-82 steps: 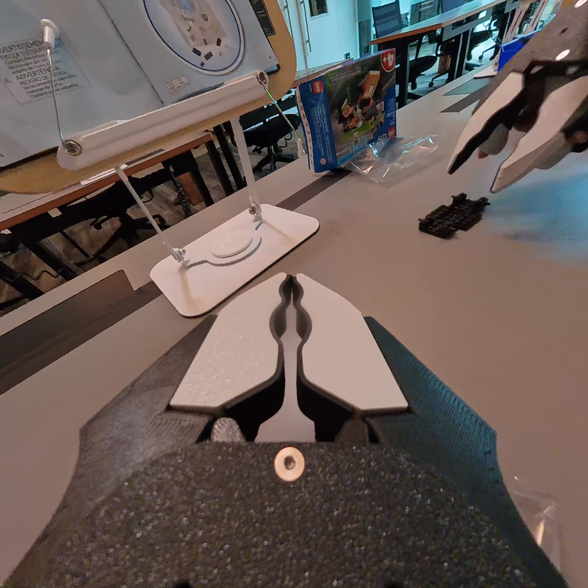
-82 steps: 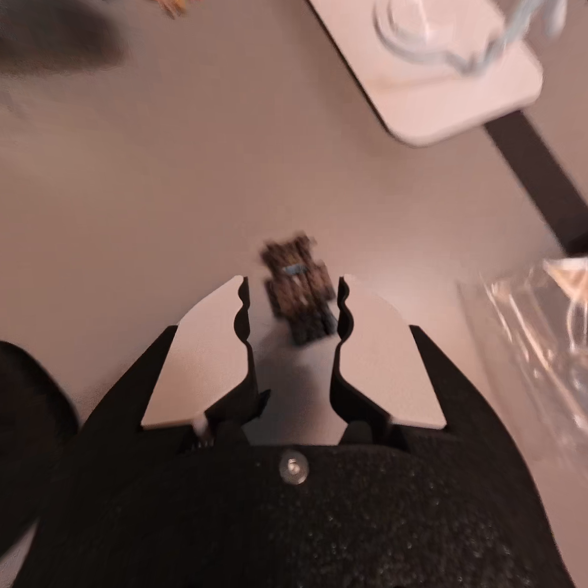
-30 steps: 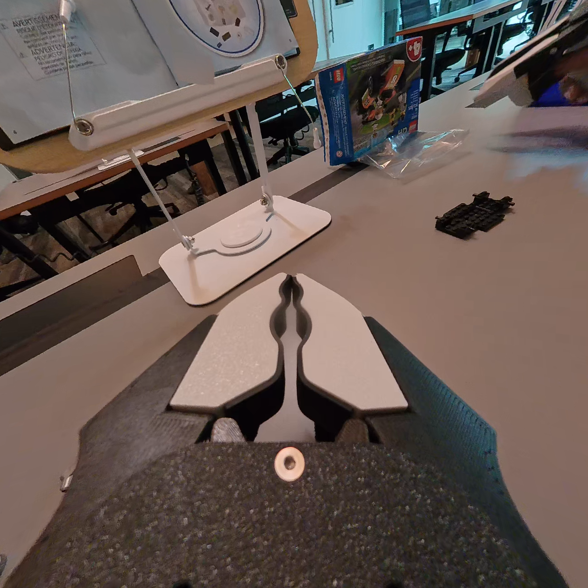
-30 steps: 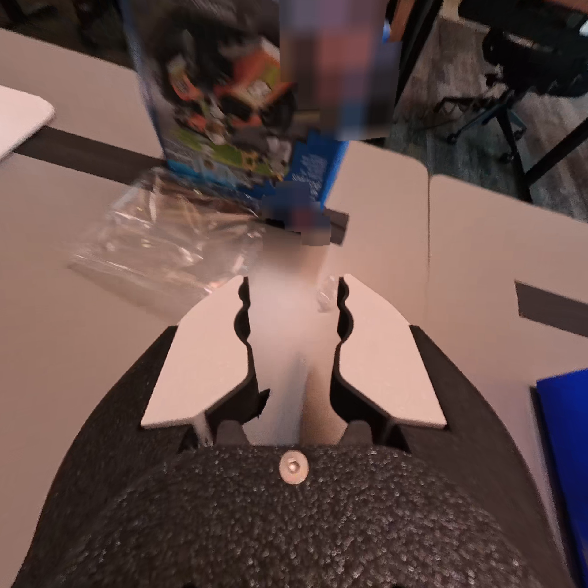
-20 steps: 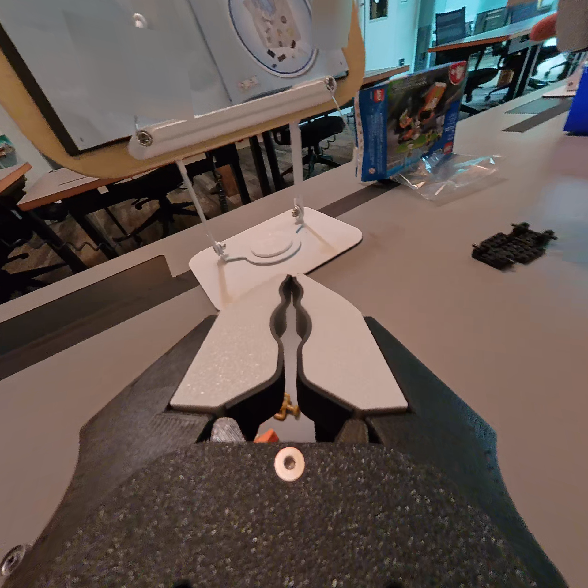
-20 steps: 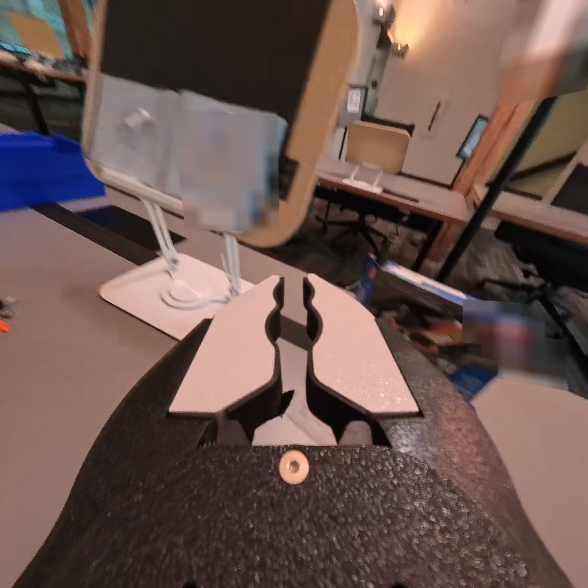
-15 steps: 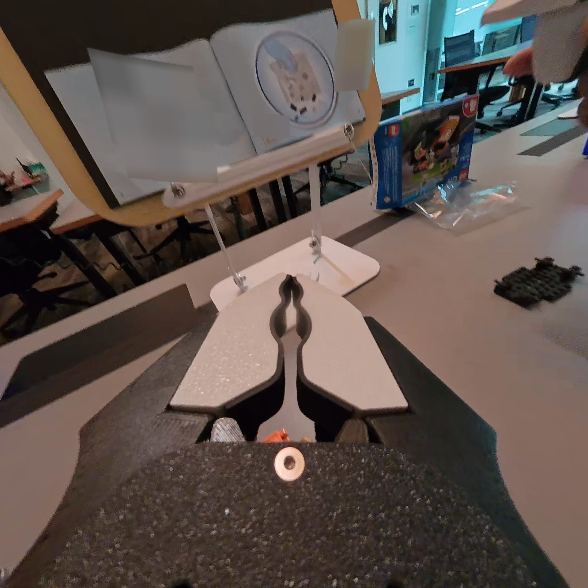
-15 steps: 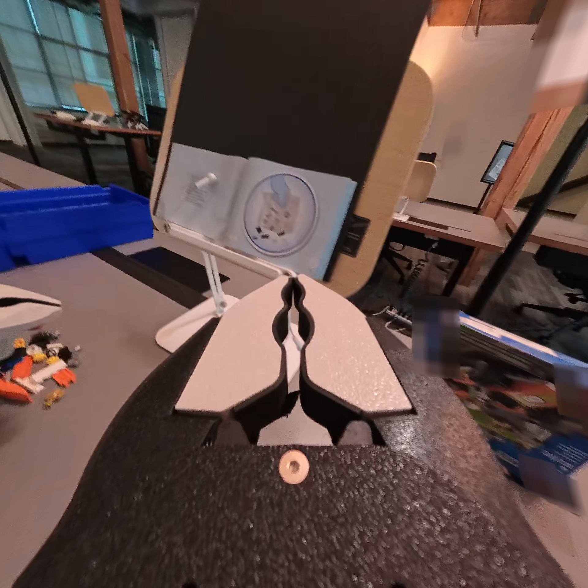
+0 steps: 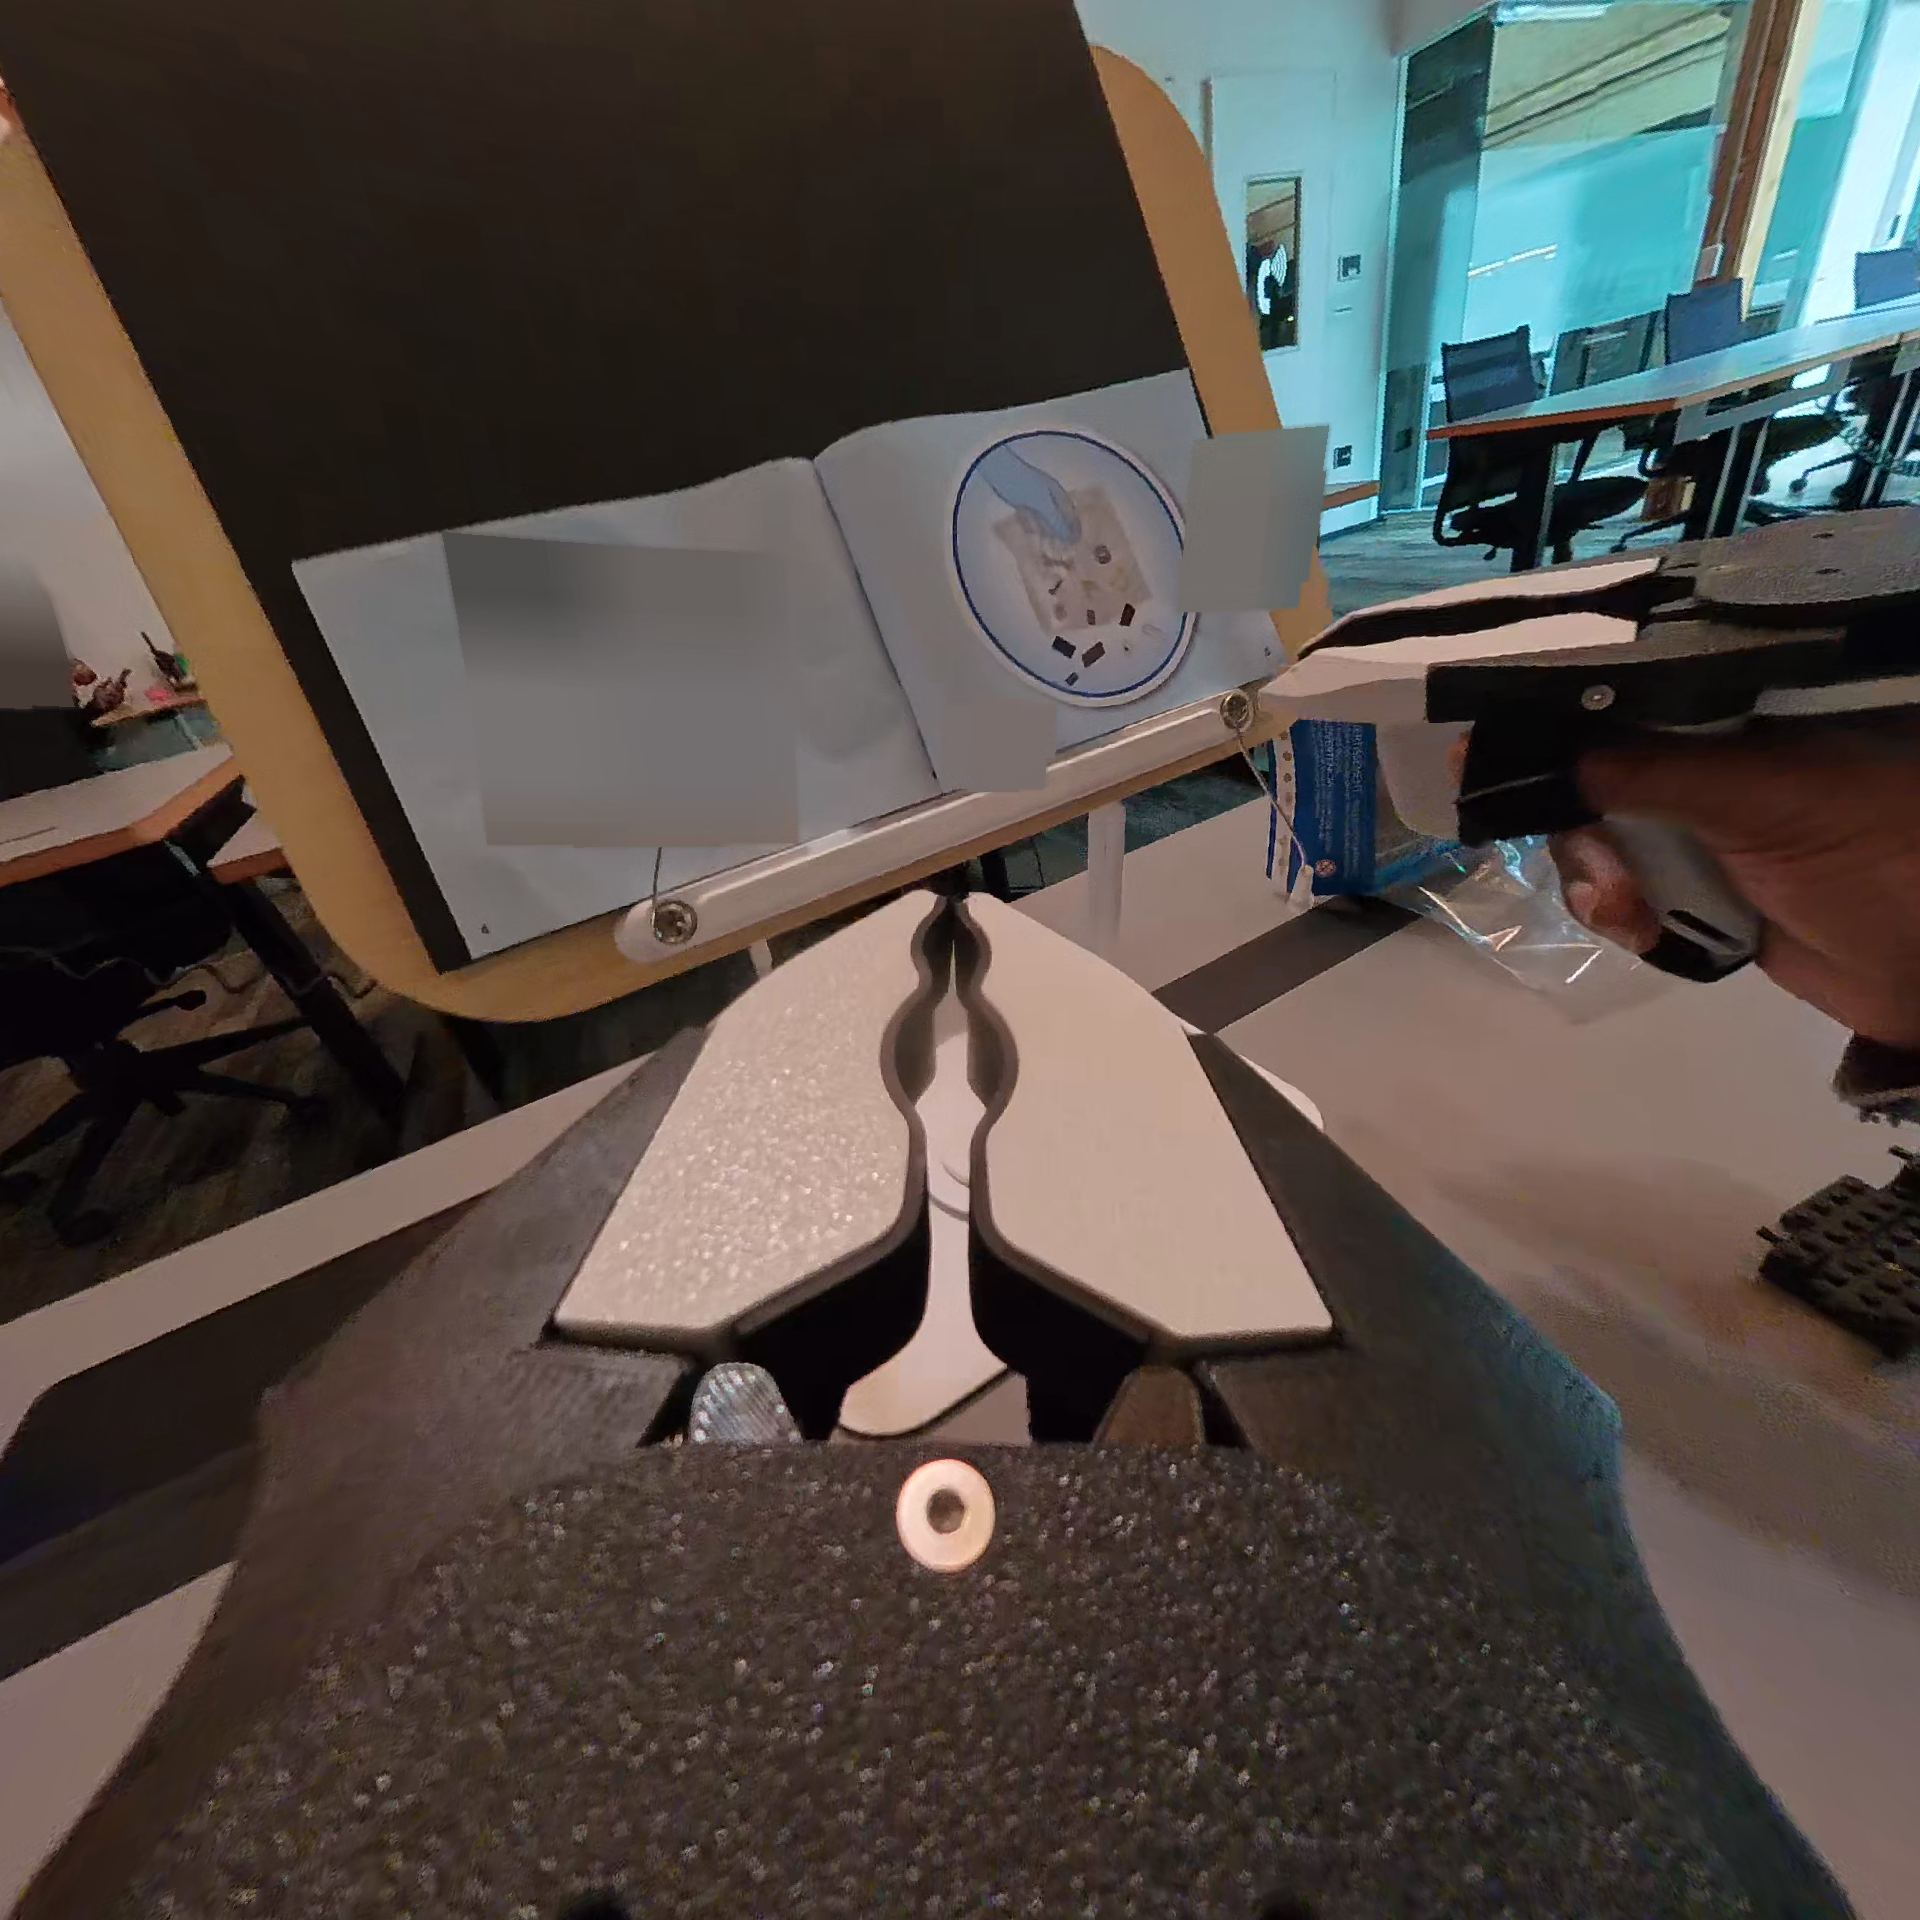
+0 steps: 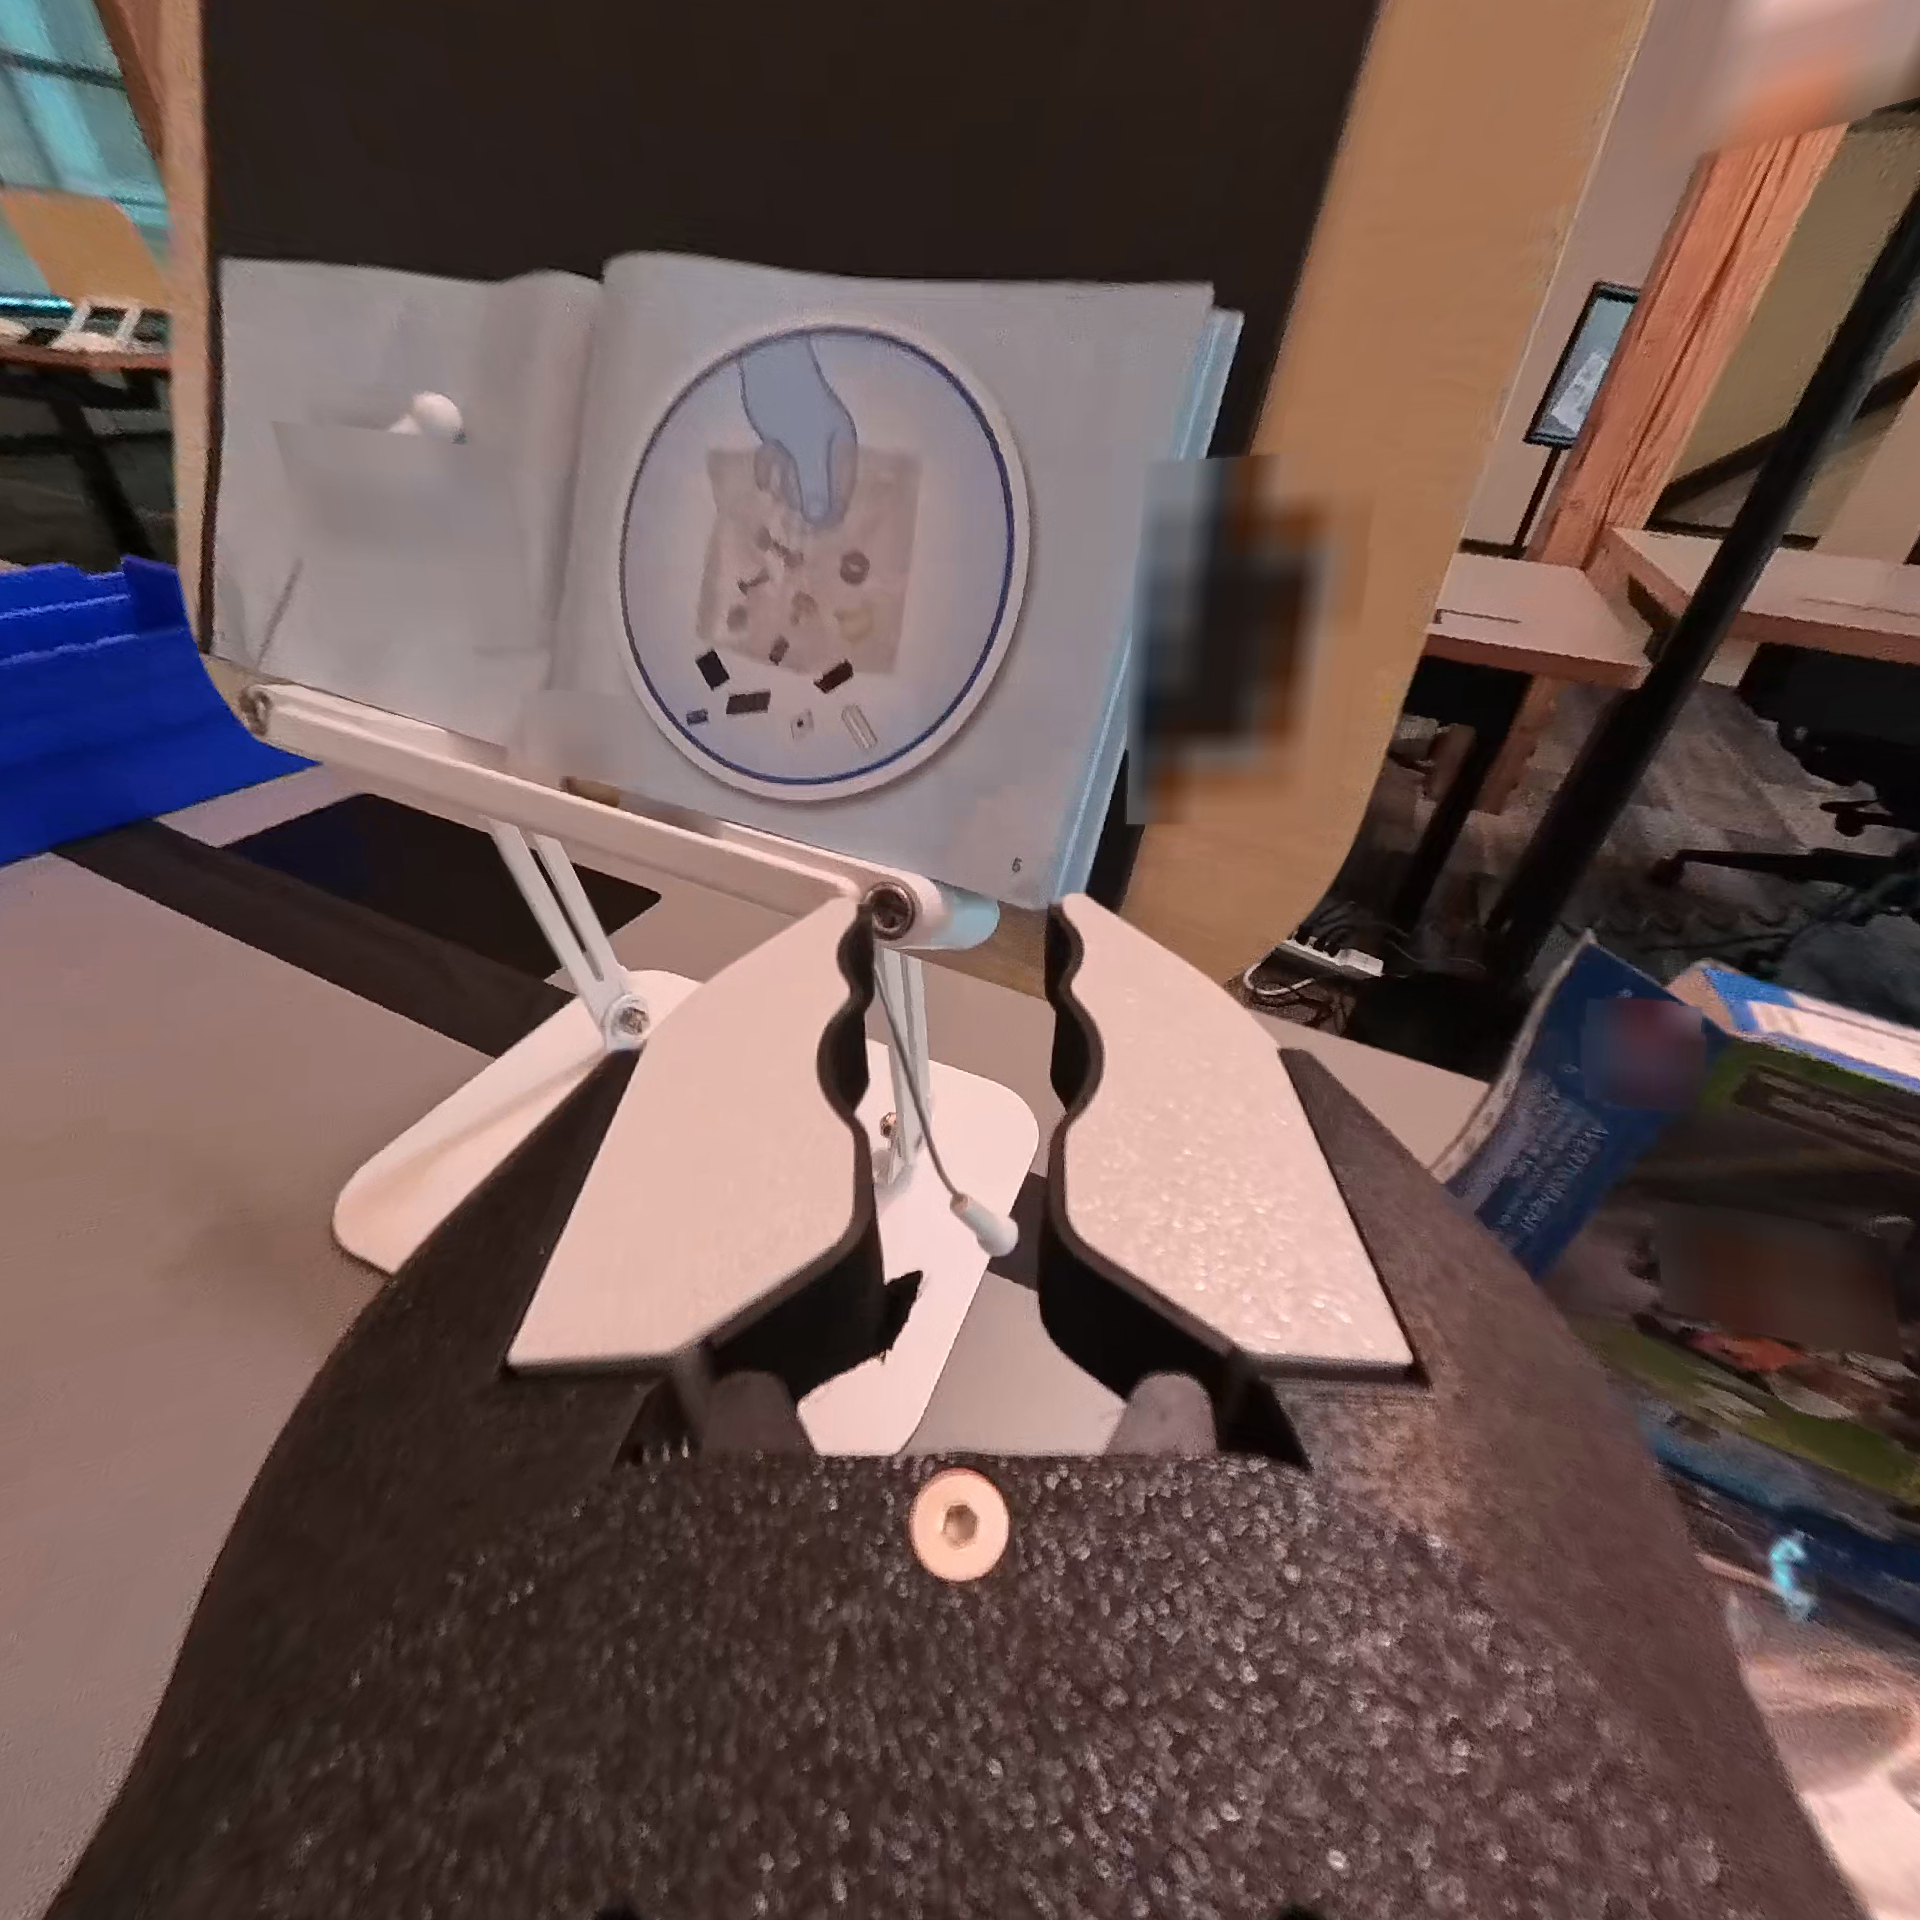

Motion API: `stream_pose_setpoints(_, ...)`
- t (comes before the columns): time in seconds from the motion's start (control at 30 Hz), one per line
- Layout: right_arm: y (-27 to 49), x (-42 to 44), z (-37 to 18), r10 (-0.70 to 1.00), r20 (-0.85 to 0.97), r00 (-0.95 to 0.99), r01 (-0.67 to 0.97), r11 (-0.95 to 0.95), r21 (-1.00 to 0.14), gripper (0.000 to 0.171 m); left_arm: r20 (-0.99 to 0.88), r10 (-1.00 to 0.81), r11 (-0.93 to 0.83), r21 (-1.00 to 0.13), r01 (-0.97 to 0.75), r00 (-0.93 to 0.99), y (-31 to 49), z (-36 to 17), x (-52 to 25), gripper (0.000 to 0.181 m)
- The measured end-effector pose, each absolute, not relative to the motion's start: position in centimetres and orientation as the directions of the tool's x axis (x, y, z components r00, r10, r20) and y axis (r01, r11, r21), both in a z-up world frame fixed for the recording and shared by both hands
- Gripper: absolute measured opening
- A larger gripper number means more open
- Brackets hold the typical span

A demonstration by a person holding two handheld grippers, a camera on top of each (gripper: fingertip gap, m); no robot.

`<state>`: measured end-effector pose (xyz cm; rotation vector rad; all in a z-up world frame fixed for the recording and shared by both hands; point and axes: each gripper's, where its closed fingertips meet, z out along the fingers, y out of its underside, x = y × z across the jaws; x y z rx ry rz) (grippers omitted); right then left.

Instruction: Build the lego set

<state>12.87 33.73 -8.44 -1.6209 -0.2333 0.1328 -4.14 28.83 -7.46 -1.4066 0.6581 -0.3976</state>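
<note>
An open instruction booklet point(image 9: 790, 665) rests on a wood-edged book stand point(image 9: 145, 436); it also shows in the right wrist view point(image 10: 810, 551). My left gripper point(image 9: 951, 914) is shut and empty, pointing at the stand's white ledge point(image 9: 935, 821). My right gripper point(image 10: 954, 920) is open and empty, its tips close to the ledge's right end point(image 10: 914, 909); it also shows in the left wrist view point(image 9: 1314, 665), held by a hand. A black Lego assembly point(image 9: 1860, 1257) lies on the table at the far right.
The stand's white base point(image 10: 436, 1195) sits on the grey table point(image 10: 156, 1091). A Lego box point(image 10: 1766, 1195) and a clear plastic bag point(image 9: 1507, 914) lie to the right. A blue bin point(image 10: 94, 707) is at the left. A loose page-holder wire point(image 10: 982, 1231) hangs from the ledge. My hands' fingertips stand some 20 centimeters from each other. Measured from the fingertips, the black Lego assembly point(image 9: 1860, 1257) is 25 centimeters or so from the right gripper and 30 centimeters from the left.
My right gripper left the black assembly, swung past the box to the book stand, shut on the way and has opened again. My left gripper stayed shut and tilted up toward the booklet.
</note>
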Motion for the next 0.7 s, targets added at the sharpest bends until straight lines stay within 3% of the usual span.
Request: stream_pose_setpoints(0.7,34.2,12.7,-8.1,0.279,0.015,0.960,0.005,0.038,-0.999,0.028,-0.187,-0.635,0.088,-0.982,-0.170,0.750,29.7,-11.3,-4.6,0.000)
